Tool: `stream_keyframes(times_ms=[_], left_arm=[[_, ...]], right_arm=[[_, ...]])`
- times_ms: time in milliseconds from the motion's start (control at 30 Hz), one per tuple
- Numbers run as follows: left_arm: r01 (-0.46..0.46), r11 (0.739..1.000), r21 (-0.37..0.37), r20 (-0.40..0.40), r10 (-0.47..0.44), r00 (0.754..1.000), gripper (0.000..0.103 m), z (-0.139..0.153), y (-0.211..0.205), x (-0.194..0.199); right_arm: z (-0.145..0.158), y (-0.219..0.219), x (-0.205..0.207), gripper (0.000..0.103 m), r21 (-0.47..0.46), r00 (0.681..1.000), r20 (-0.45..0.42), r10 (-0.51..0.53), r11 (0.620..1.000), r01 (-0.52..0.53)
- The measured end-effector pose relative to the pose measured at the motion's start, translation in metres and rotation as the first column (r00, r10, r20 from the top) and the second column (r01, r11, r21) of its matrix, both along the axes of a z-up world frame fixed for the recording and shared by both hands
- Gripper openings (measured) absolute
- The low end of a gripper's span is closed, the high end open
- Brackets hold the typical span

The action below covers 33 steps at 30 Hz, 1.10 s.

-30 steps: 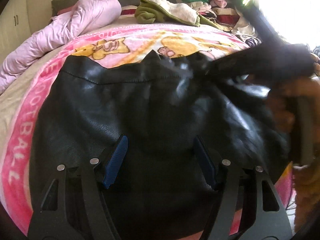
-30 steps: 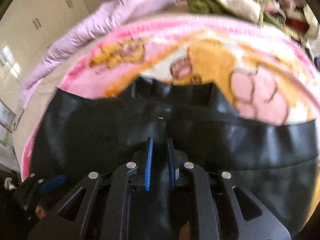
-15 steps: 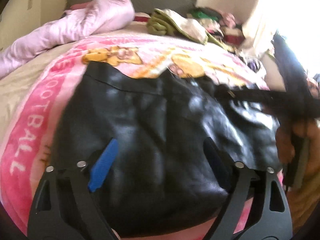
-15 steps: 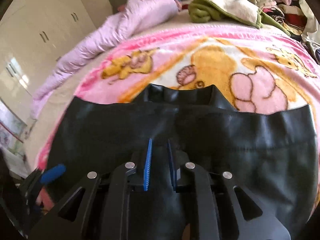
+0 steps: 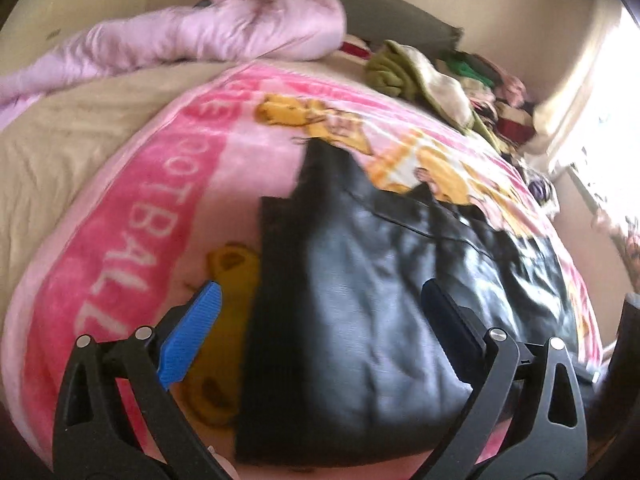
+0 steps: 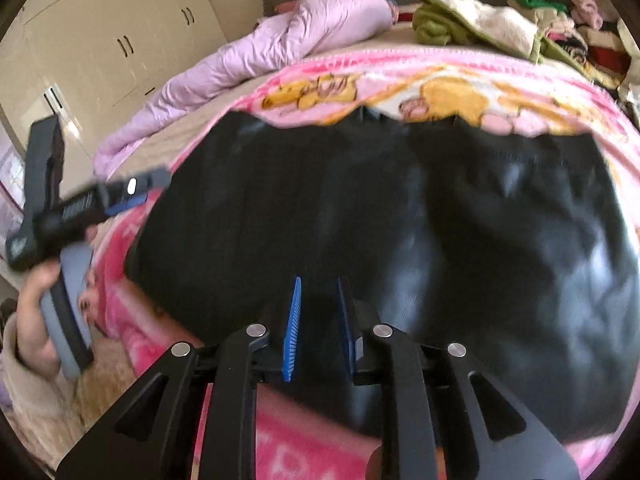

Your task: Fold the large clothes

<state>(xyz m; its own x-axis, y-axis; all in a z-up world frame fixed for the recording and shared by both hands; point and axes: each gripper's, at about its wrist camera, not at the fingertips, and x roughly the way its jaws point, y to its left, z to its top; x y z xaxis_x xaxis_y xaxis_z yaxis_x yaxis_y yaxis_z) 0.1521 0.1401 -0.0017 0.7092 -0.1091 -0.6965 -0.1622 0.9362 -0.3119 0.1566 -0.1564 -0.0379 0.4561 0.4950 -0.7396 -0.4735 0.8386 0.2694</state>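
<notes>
A large black leather garment (image 5: pixel 380 292) lies spread on a pink cartoon blanket (image 5: pixel 132 248) on a bed. It also fills the right wrist view (image 6: pixel 400 220). My left gripper (image 5: pixel 320 312) is open and empty, hovering over the garment's left edge; it also shows at the left of the right wrist view (image 6: pixel 120 196). My right gripper (image 6: pixel 320 312) has its jaws nearly closed over the garment's near edge, with a narrow gap. I cannot tell whether fabric is pinched between its pads.
A lilac quilt (image 6: pixel 280 48) lies bunched at the bed's far left. A pile of clothes (image 6: pixel 520 28) sits at the far right by the headboard. Cream wardrobe doors (image 6: pixel 120 40) stand to the left. A bright window (image 5: pixel 608 100) is at the right.
My left gripper has swung left, from over the garment's middle to its left edge. The raised part of the garment now lies flat, and my right gripper has drawn back toward the near edge.
</notes>
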Motion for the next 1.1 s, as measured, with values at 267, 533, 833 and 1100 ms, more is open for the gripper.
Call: stream_keyframes(times_ms=[267, 533, 833, 1100], left_arm=[[-0.02, 0.981, -0.192, -0.131, -0.005, 0.991, 0.093, -0.043, 0.032, 0.02], [0.023, 0.966, -0.257, -0.155, -0.064, 0.986, 0.093, -0.058, 0.033, 0.029], [0.119, 0.939, -0.322, -0.075, -0.15, 0.986, 0.036, -0.042, 0.021, 0.025], [0.203, 0.933, -0.296, 0.044, -0.199, 0.979, 0.025, 0.013, -0.001, 0.018]], right_arm=[[-0.023, 0.01, -0.007, 0.018, -0.057, 1.0, 0.01, -0.026, 0.998, 0.027], [-0.022, 0.003, -0.011, 0.019, -0.007, 0.999, 0.04, -0.017, 1.0, 0.017], [0.001, 0.05, -0.083, 0.076, -0.11, 0.934, 0.296, 0.2, 0.979, -0.175], [-0.012, 0.114, -0.117, 0.087, -0.386, 0.796, 0.508, 0.33, 0.913, -0.133]])
